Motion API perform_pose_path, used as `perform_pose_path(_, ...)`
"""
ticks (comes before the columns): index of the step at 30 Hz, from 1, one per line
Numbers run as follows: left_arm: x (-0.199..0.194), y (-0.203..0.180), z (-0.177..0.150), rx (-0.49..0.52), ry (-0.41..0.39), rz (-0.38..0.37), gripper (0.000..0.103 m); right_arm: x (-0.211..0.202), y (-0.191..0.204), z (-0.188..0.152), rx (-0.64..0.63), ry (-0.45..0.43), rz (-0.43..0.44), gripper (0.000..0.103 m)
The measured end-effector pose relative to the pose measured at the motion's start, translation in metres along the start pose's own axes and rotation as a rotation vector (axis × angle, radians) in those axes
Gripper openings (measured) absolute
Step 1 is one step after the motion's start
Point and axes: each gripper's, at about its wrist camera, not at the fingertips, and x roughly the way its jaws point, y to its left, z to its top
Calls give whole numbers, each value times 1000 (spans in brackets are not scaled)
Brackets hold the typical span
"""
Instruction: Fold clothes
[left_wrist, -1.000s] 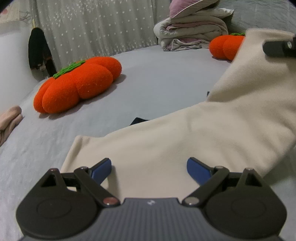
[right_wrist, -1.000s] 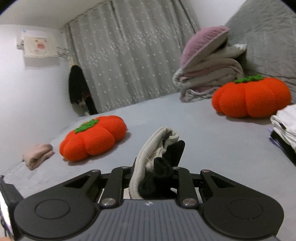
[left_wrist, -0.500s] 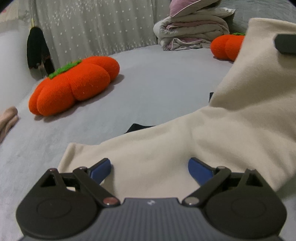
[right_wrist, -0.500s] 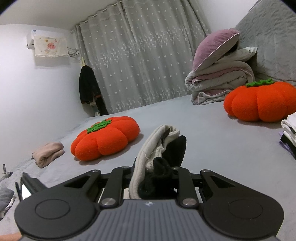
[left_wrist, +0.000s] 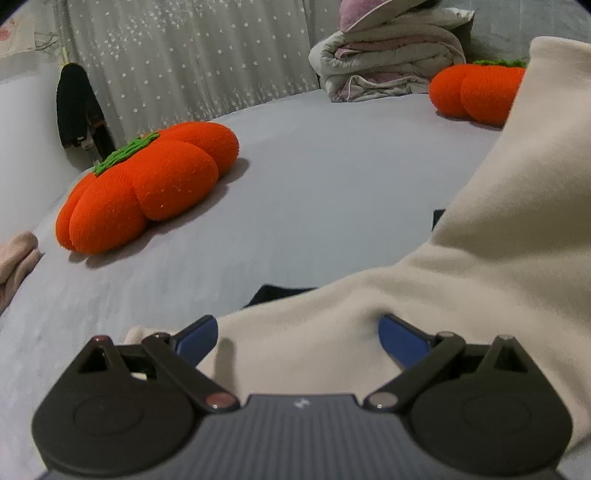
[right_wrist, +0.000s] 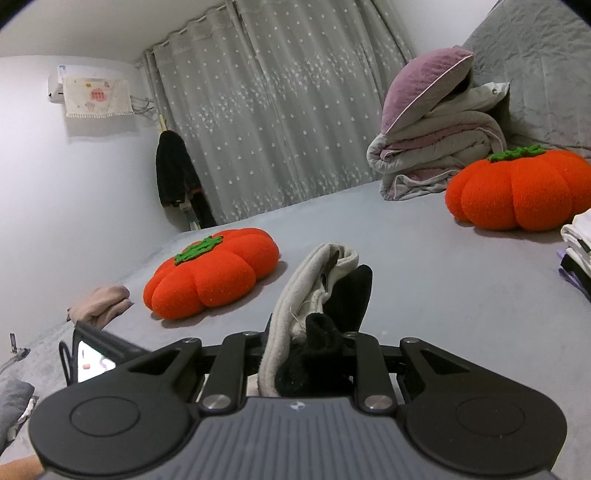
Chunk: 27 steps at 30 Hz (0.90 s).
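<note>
- The left gripper (left_wrist: 297, 338) has its jaws spread wide and has just been opening further; the cream garment (left_wrist: 461, 280) lies between and under its blue pads (left_wrist: 195, 334), which do not press on it.
- From that gripper the garment runs forward and to the right, rising in a broad band toward the upper right of the left wrist view; its near end lies flat on the grey bed sheet (left_wrist: 317, 177).
- A dark piece of cloth (left_wrist: 275, 293) shows from under the garment's far edge, just ahead of the left gripper.
- The right gripper (right_wrist: 308, 347) is closed to a narrow gap on a bunched fold of the same cream fabric with a black layer beside it; the bunch stands up just past the fingers.
- Left of the right gripper, low and close, part of a dark device with a lit screen (right_wrist: 92, 360) shows.
- Ahead and left of both grippers an orange pumpkin cushion (right_wrist: 212, 271) lies on the sheet, with a folded pink cloth (right_wrist: 99, 304) further left.
- At the right edge of the right wrist view sits a stack of folded clothes (right_wrist: 578, 245).
- Far right, a second orange cushion (right_wrist: 517, 190) sits in front of a pile of folded quilts topped by a purple pillow (right_wrist: 424, 86).
- No basket or box is in sight; everything rests on the bed.
- Behind it all hangs a grey starred curtain (right_wrist: 280, 110), with a black garment (right_wrist: 175, 171) hanging at its left.
</note>
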Motion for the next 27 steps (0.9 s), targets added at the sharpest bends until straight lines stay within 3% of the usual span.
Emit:
perform_pose_path(6, 19, -4, 17, 11, 91, 14, 99, 1, -4, 0, 9, 5, 1, 21)
perform_pose_path(14, 34, 9, 40, -67, 233, -35, 98, 2, -6, 0, 21, 9, -4, 21)
perform_pose_path(17, 27, 9, 45, -58, 220, -33, 93, 3, -5, -1, 22, 9, -7, 21)
perform_pose_path(27, 36, -5, 38, -22, 181, 7, 94, 3, -6, -1, 33, 10, -4, 21)
